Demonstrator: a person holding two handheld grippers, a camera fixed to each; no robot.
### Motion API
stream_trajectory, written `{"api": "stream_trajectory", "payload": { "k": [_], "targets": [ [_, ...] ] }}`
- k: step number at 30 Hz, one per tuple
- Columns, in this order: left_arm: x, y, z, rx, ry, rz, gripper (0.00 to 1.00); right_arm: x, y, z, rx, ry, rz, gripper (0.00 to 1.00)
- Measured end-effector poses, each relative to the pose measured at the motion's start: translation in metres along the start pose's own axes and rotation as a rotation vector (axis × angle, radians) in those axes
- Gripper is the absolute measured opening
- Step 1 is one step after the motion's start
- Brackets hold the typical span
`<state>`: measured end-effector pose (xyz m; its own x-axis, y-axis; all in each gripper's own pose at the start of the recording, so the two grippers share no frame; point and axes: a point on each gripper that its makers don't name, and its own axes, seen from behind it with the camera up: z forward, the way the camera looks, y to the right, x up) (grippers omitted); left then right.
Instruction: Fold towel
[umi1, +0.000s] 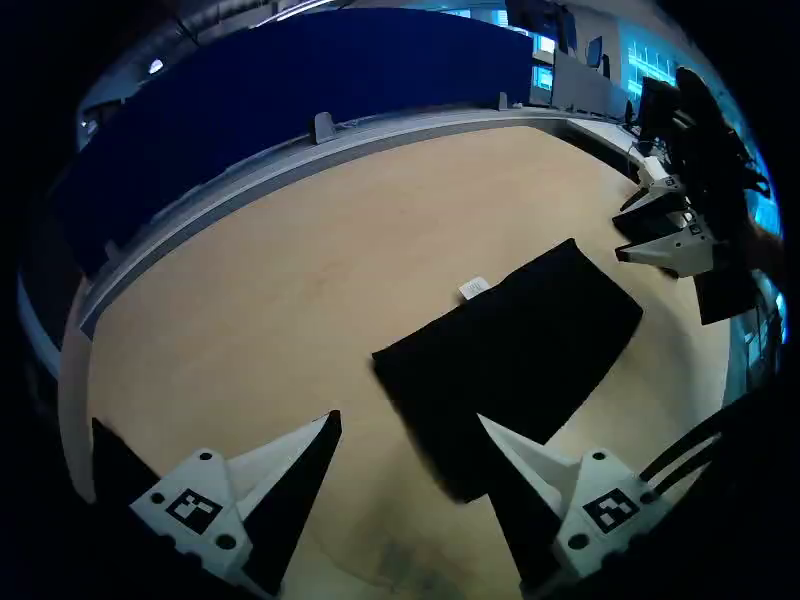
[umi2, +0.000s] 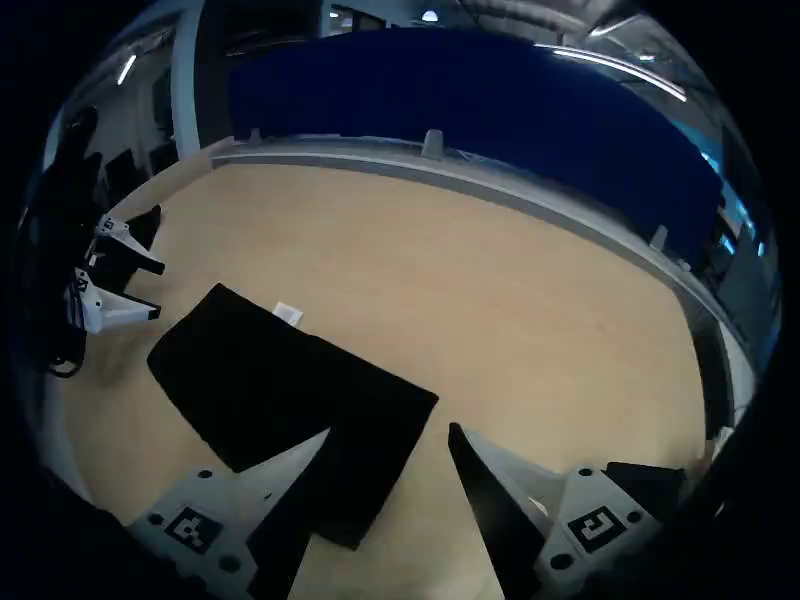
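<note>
A black towel (umi1: 515, 355) lies flat on the light wooden table (umi1: 300, 280), with a small white tag (umi1: 474, 288) at its far edge. My left gripper (umi1: 408, 417) is open just above the towel's near corner, holding nothing. In the right gripper view the towel (umi2: 270, 385) and its tag (umi2: 288, 313) lie left of centre, and one end looks doubled over. My right gripper (umi2: 390, 429) is open over that end, with nothing between its fingers. Each gripper also appears from the other side of the towel: the right gripper (umi1: 620, 232) and the left gripper (umi2: 155, 288), both open.
A blue partition (umi1: 300, 80) on a grey rail (umi1: 330, 150) closes off the far side of the table. A dark sleeve (umi2: 50, 250) holds the far gripper. Bare tabletop (umi2: 520, 300) stretches around the towel. Dark office gear (umi1: 700, 120) stands beyond the table's right end.
</note>
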<state>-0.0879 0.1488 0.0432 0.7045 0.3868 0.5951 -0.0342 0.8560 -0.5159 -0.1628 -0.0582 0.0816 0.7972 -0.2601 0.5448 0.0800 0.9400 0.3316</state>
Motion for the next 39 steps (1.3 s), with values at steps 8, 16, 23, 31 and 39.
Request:
{"api": "stream_trajectory", "payload": {
  "k": [8, 16, 23, 31, 39],
  "targets": [
    [-0.017, 0.002, -0.020, 0.020, -0.005, -0.043, 0.90, -0.018, -0.008, -0.014, 0.004, -0.022, 0.001, 0.81],
    [-0.042, 0.009, -0.038, 0.029, -0.025, -0.081, 0.90, -0.043, -0.020, -0.031, 0.016, -0.050, 0.013, 0.81],
    [-0.054, 0.014, -0.047, 0.037, -0.032, -0.106, 0.90, -0.056, -0.028, -0.040, 0.030, -0.066, -0.004, 0.81],
    [-0.065, 0.016, -0.067, 0.062, -0.033, -0.150, 0.90, -0.068, -0.032, -0.041, 0.062, -0.101, -0.061, 0.81],
    [-0.080, 0.014, -0.089, 0.097, -0.031, -0.195, 0.90, -0.082, -0.039, -0.040, 0.111, -0.147, -0.146, 0.81]
  ]
}}
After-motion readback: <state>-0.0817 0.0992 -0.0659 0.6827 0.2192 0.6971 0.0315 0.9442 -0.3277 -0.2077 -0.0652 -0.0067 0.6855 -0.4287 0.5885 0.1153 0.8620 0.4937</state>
